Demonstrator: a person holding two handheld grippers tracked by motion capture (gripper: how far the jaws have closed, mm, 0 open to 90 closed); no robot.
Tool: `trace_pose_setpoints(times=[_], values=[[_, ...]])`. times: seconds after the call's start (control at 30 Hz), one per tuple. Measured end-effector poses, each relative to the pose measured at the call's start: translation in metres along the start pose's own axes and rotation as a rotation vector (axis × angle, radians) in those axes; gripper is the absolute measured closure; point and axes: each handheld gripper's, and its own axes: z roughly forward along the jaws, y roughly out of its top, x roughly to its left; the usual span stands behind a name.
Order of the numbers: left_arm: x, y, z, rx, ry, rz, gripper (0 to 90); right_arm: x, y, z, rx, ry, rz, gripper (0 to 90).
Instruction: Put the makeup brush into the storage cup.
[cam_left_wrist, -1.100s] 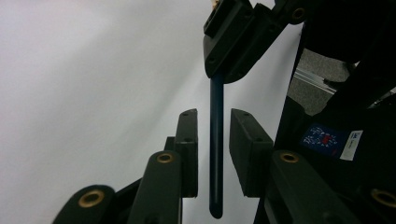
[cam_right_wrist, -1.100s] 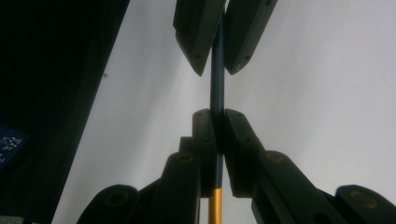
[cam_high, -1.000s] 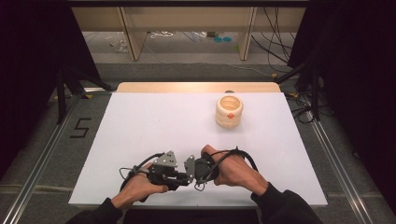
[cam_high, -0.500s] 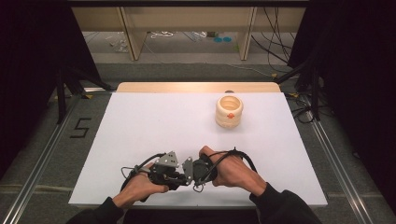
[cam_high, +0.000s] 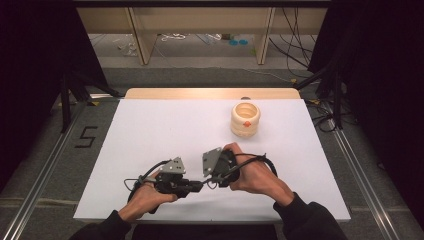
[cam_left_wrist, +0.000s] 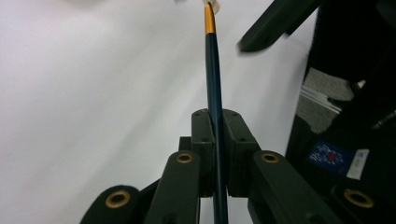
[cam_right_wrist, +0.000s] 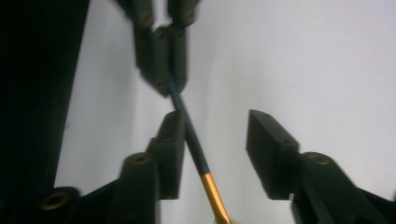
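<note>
Spreading across most of the high view, the white tabletop (cam_high: 150, 135) carries a cream ribbed holder (cam_high: 245, 119) standing upright toward its far right, well apart from both hands. Nearer the person, two hands come in from the bottom edge and meet close together over the front of the tabletop. The left gripper (cam_high: 192, 186) lies low and points toward the right gripper (cam_high: 214, 175), which is tilted up a little above it.

From the left gripper view, the left gripper (cam_left_wrist: 215, 140) has its jaws pressed together on a thin dark blue pencil (cam_left_wrist: 214, 88), which runs straight out from between them; a gold band and a pale eraser tip sit at the pencil's far end.

From the right gripper view, the right gripper (cam_right_wrist: 212, 154) has jaws that have just been opening and now stand partly apart. The pencil (cam_right_wrist: 192, 142) passes between them, lying against the left-hand jaw in that view and clear of the other, so they no longer clamp it. Beyond, the left gripper (cam_right_wrist: 167, 60) grips the pencil's dark shaft.
</note>
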Motion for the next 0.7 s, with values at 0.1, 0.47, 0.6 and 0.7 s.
trace_pose_setpoints(times=[0.1, 0.47, 0.6, 0.7], values=[[0.005, 0.001, -0.005, -0.048, 0.026, -0.019, 84.3, -0.014, -0.012, -0.017, -0.173, -0.072, 0.189, 39.0], [0.017, 0.002, -0.023, -0.214, 0.167, -0.083, 84.2, -0.037, -0.060, -0.029, -0.367, -0.162, 0.597, 28.1], [0.018, 0.003, -0.028, -0.270, 0.186, -0.079, 84.2, -0.036, -0.069, -0.018, -0.419, -0.133, 0.697, 26.4], [0.019, 0.004, -0.031, -0.309, 0.201, -0.088, 84.2, -0.036, -0.071, -0.014, -0.449, -0.117, 0.726, 24.7]])
